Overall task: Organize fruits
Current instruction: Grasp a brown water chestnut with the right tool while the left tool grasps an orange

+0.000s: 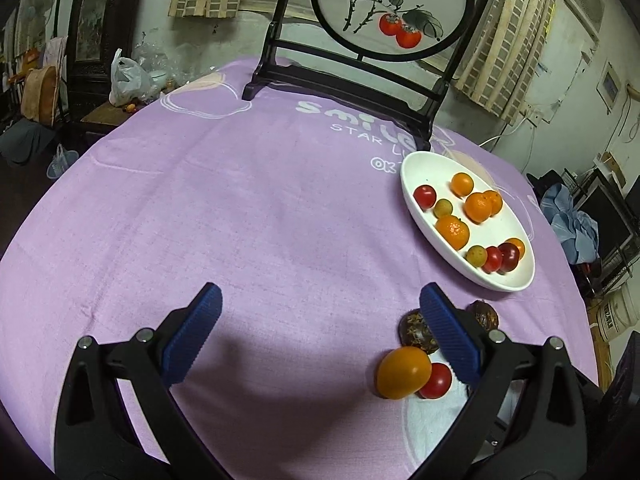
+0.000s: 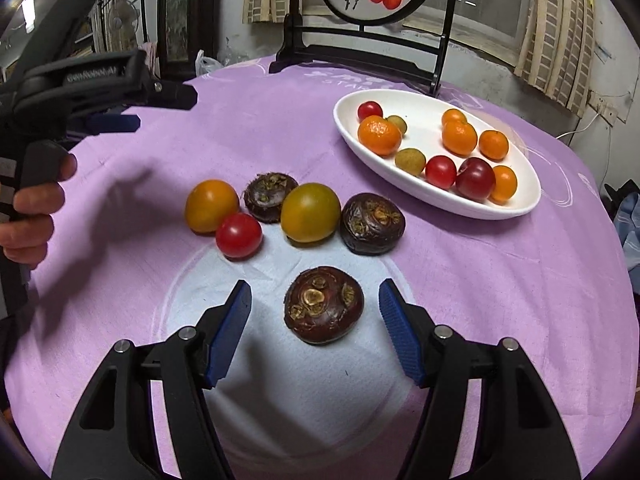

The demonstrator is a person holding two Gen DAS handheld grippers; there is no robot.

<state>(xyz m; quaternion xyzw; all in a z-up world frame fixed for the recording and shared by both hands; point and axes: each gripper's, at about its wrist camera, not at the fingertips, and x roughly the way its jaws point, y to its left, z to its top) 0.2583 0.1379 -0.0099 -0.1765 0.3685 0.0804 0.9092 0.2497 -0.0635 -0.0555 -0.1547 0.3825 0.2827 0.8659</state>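
Straddling dark water chestnut (image 2: pixel 323 305), right gripper (image 2: pixel 315 320) spread, not touching; left gripper (image 1: pixel 320 328) wide apart w/ nothing between

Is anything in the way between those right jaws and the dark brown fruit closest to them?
Nothing visible. The dark fruit lies alone on the cloth, between the open jaws of the right gripper; the other loose fruits sit farther back.

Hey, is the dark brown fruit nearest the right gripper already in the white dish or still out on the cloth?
Out. The dark brown fruit sits on the cloth between the right gripper's open jaws, untouched, apart from the white dish.
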